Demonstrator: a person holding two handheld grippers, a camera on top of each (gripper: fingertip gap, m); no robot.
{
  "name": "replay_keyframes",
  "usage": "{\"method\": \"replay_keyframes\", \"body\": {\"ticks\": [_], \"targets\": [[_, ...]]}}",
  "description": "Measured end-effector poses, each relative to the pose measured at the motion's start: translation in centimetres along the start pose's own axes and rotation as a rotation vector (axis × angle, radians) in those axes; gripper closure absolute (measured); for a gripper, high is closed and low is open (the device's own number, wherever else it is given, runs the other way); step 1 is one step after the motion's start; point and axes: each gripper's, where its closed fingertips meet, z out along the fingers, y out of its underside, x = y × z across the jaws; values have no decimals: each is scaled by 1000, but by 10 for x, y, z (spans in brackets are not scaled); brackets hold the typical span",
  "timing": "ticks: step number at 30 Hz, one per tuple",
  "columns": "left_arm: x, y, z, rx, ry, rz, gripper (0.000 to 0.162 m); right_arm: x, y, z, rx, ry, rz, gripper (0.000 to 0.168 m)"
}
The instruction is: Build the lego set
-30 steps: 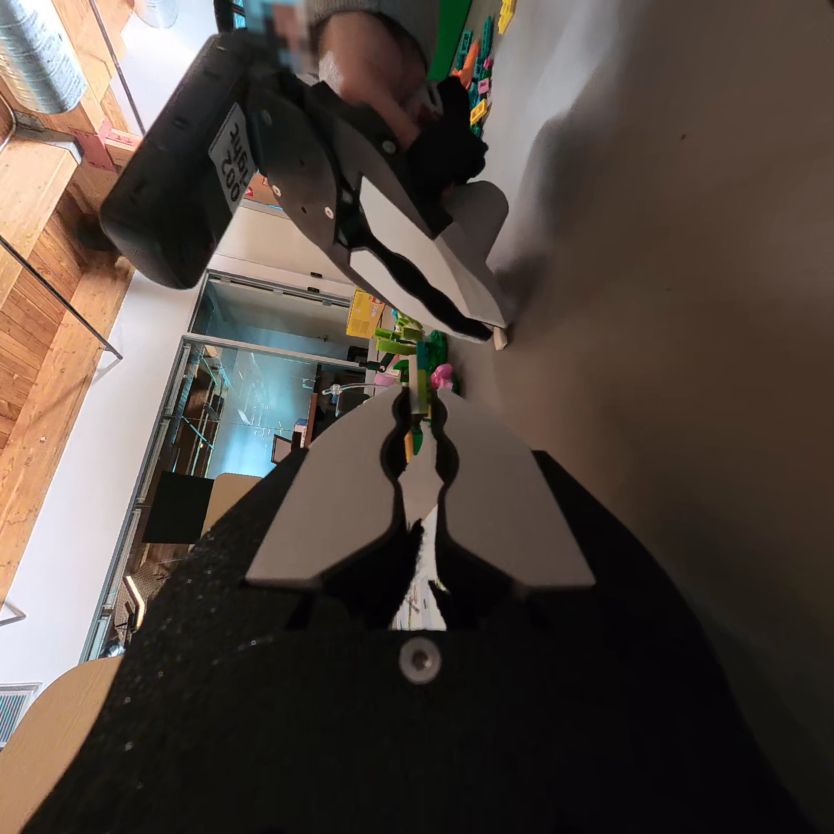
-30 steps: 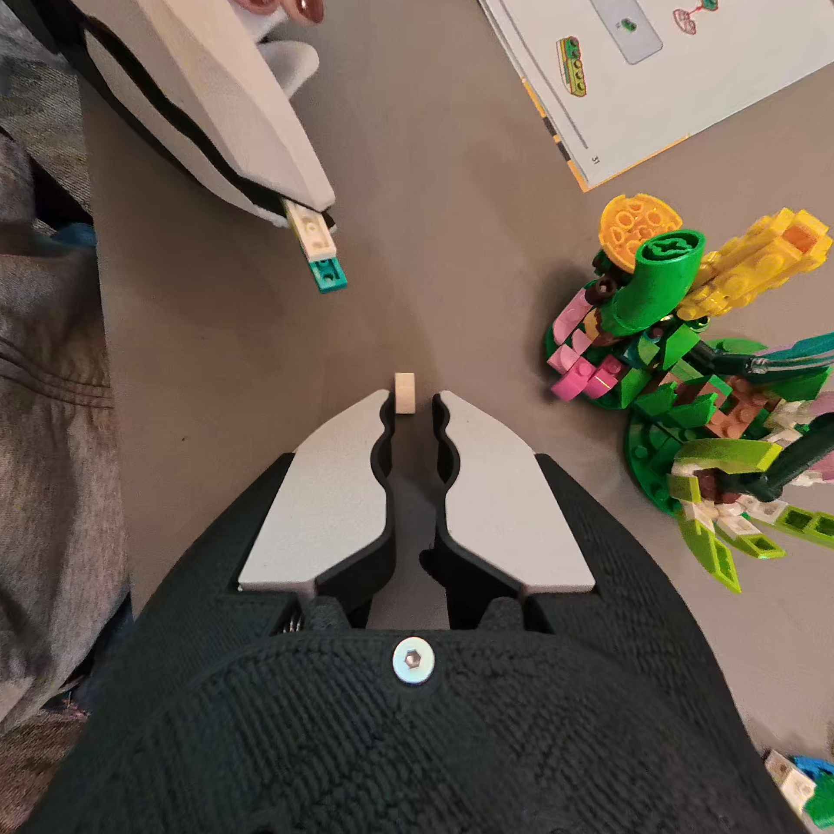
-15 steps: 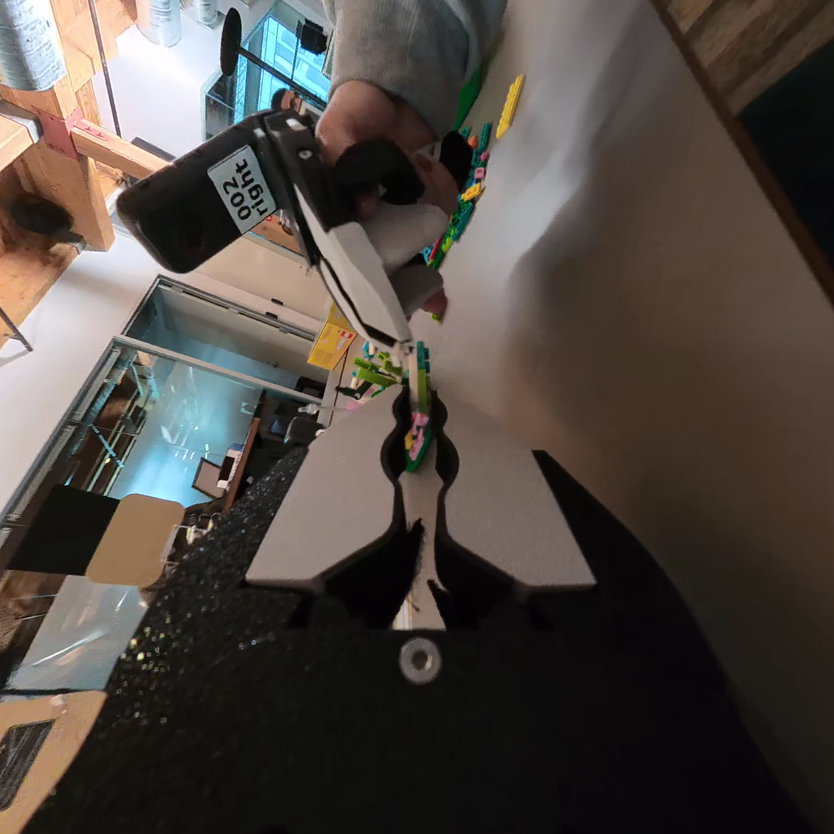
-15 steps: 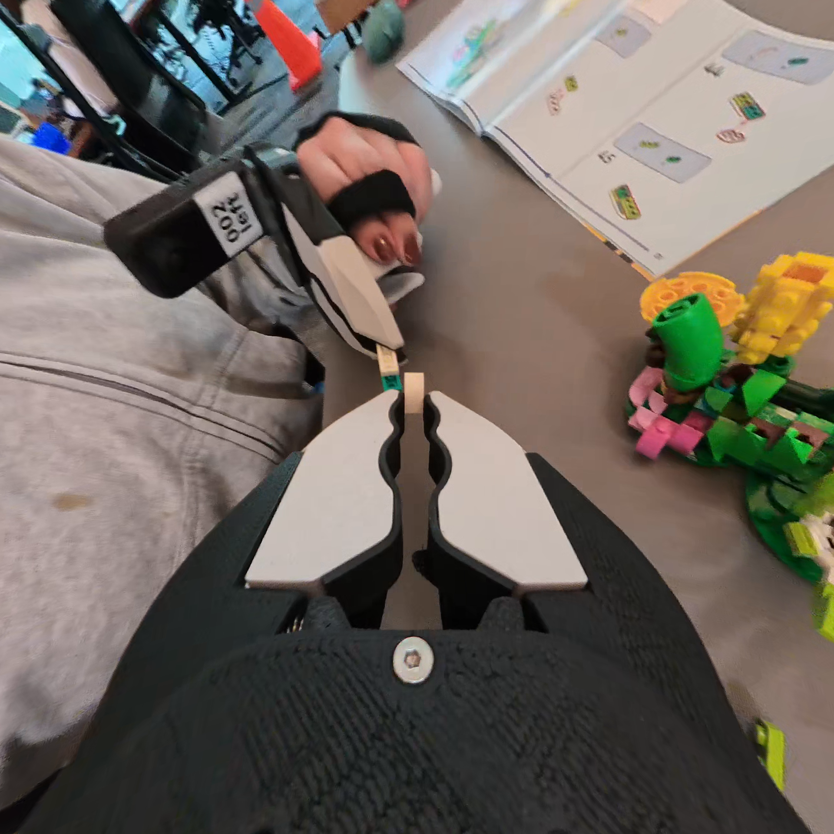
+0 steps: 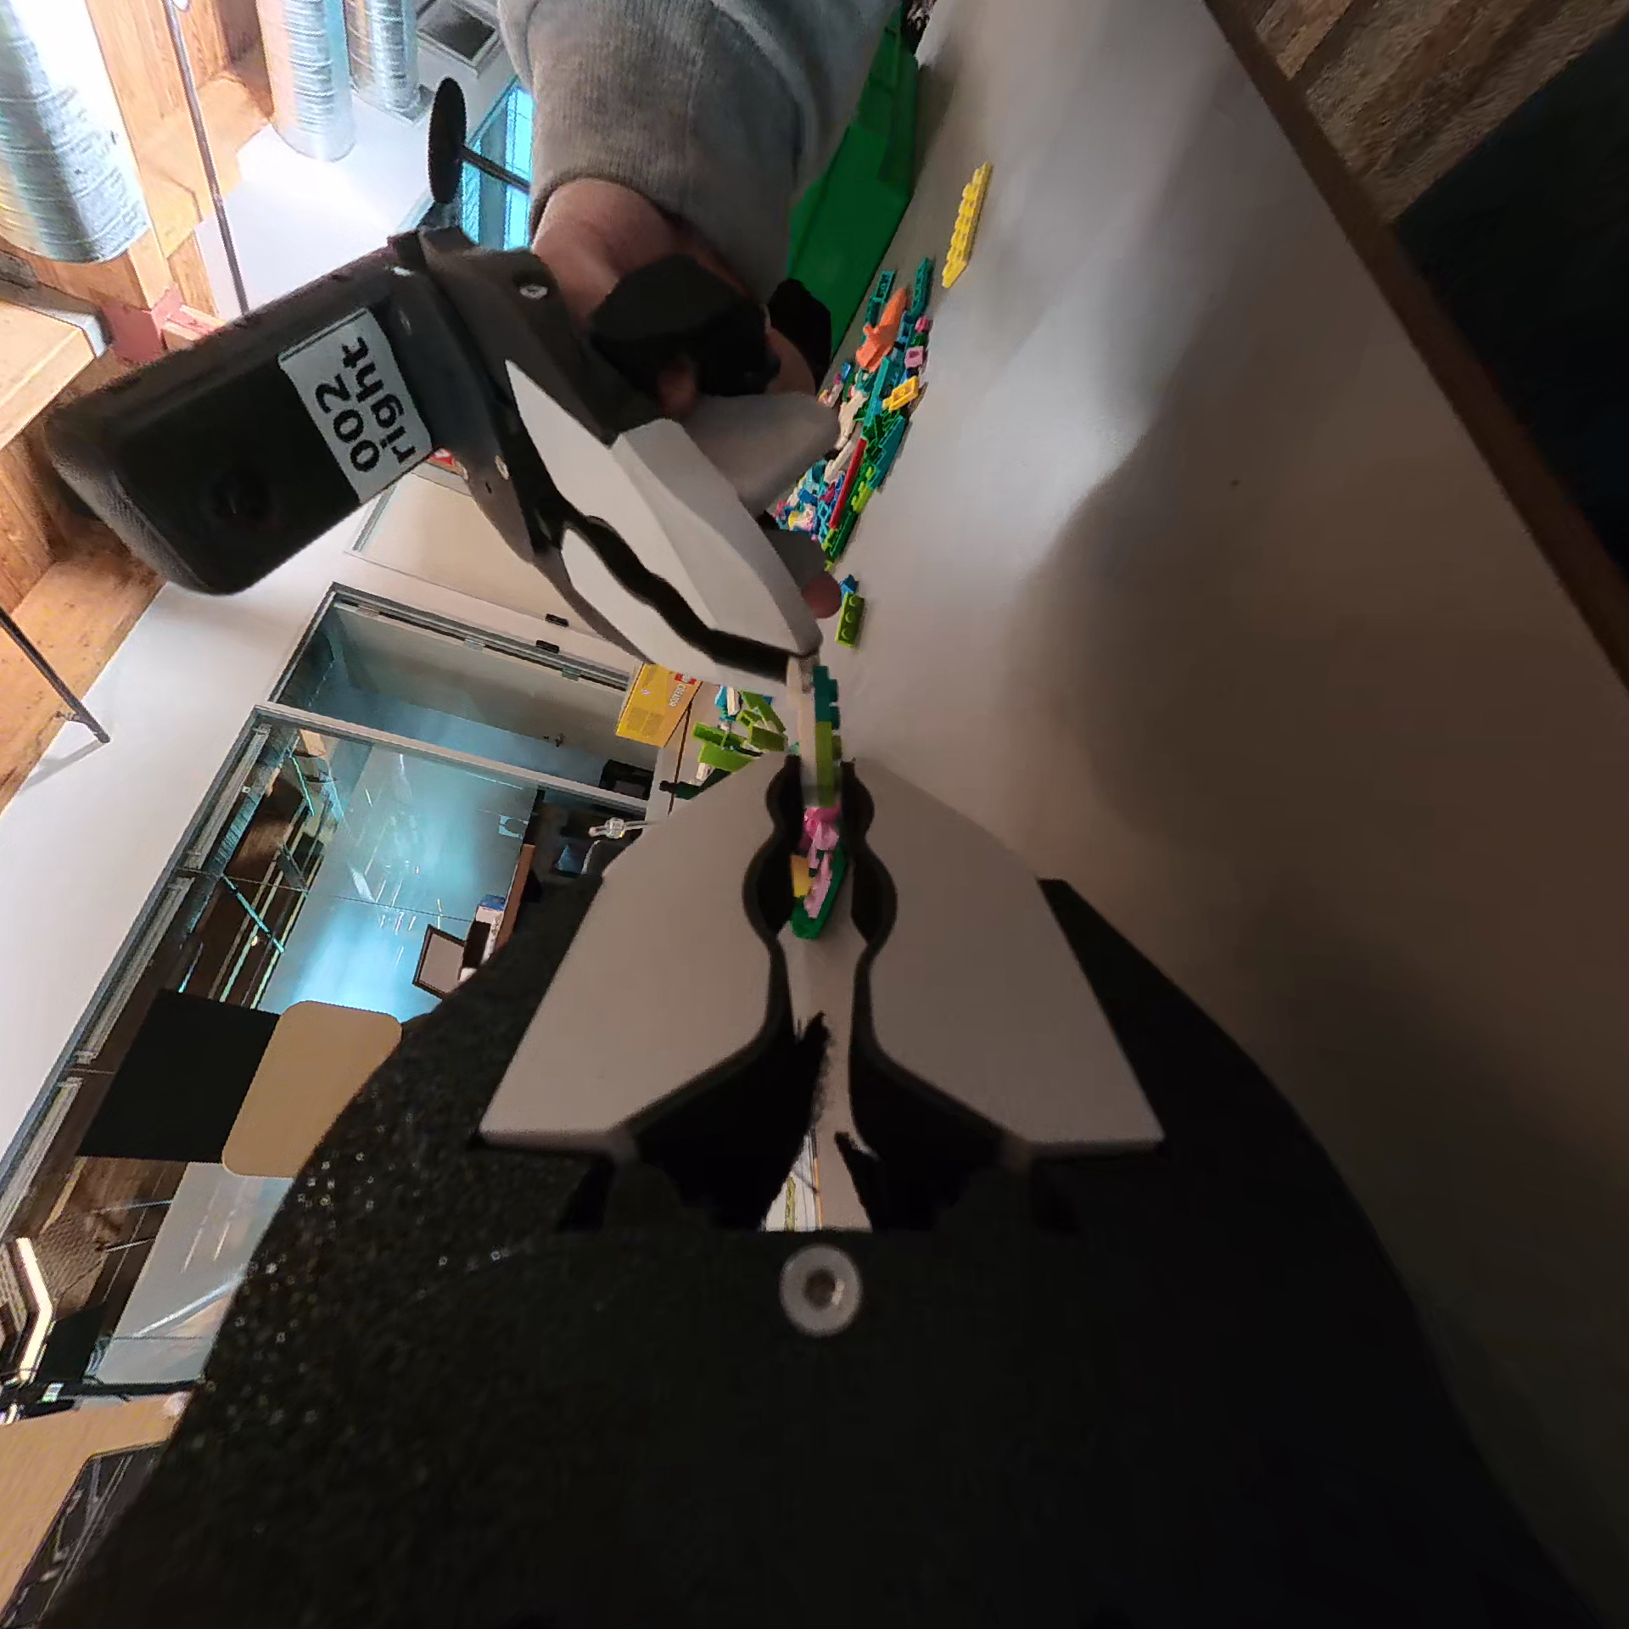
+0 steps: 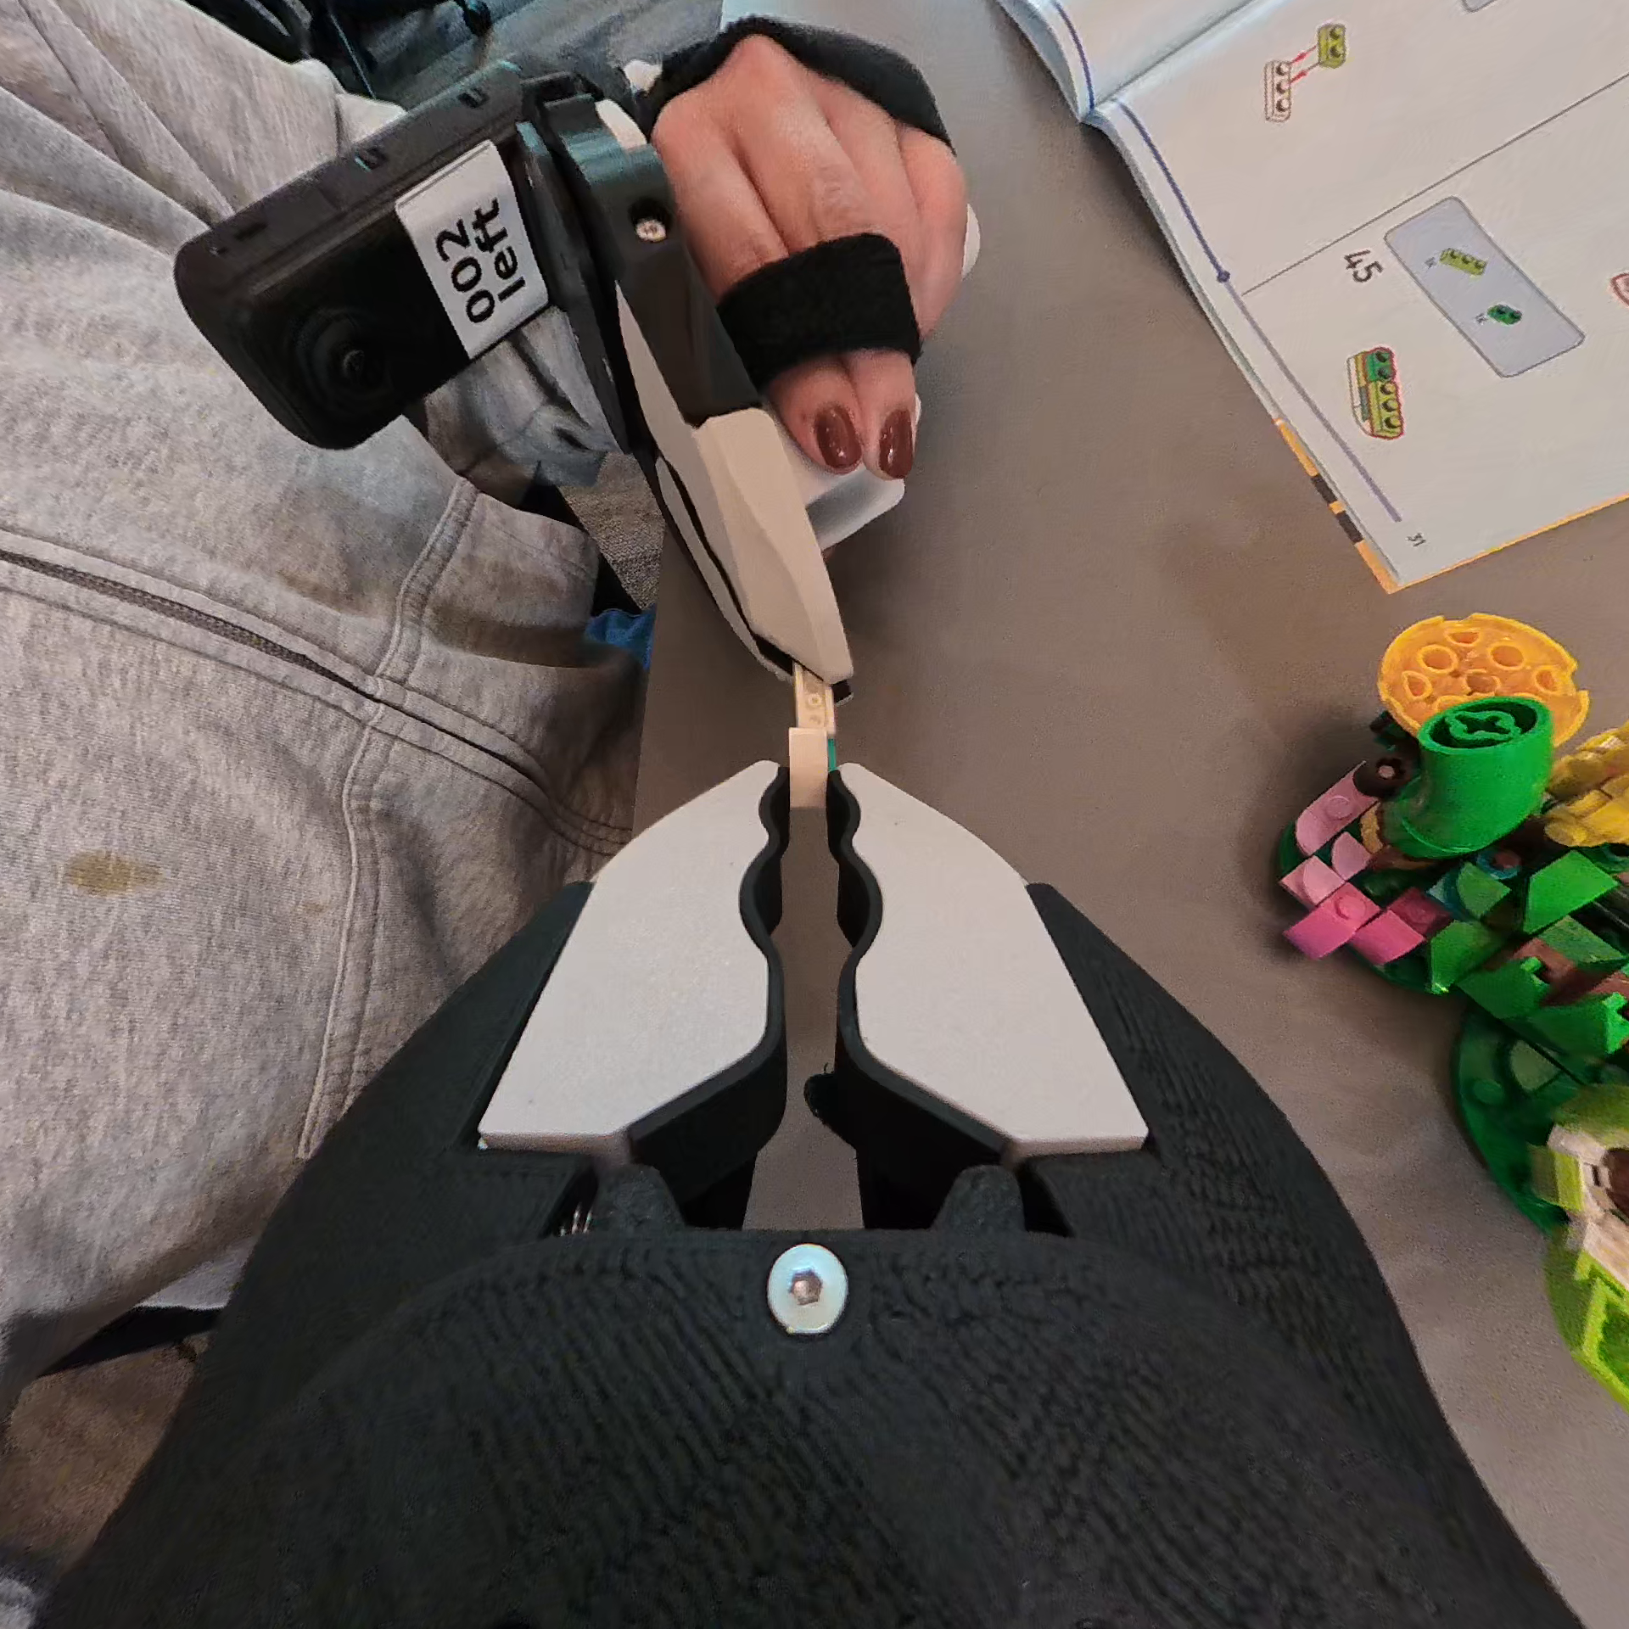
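My left gripper (image 5: 815, 774) is shut on a cream plate (image 5: 806, 732) with a teal piece (image 5: 827, 698) at its outer end. It also shows in the right wrist view (image 6: 820, 677), coming down from the top with the plate (image 6: 812, 702). My right gripper (image 6: 807, 777) is shut on a small cream piece (image 6: 804, 760) and presses it against the plate's tip, above the grey table (image 6: 1102, 705). In the left wrist view the right gripper (image 5: 798, 657) meets the plate from the upper left.
The built flower model (image 6: 1490, 846) stands at the right, and the open instruction booklet (image 6: 1366, 220) lies beyond it. Loose bricks (image 5: 868, 441), a yellow plate (image 5: 965, 225) and a lime brick (image 5: 851, 610) lie on the table. The person's grey hoodie (image 6: 220, 705) fills the left. My two grippers' fingertips are within a few centimetres of each other.
My right gripper closed on the small cream piece that lay on the table and lifted it. Both grippers came together, and the piece now touches the plate's tip.
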Motion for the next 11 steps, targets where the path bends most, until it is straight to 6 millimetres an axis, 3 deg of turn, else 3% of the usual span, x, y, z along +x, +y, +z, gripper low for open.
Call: {"method": "replay_keyframes", "body": {"ticks": [11], "targets": [[3, -2, 1, 0, 6, 28, 154, 1, 6, 3, -56, 7, 1, 162]]}}
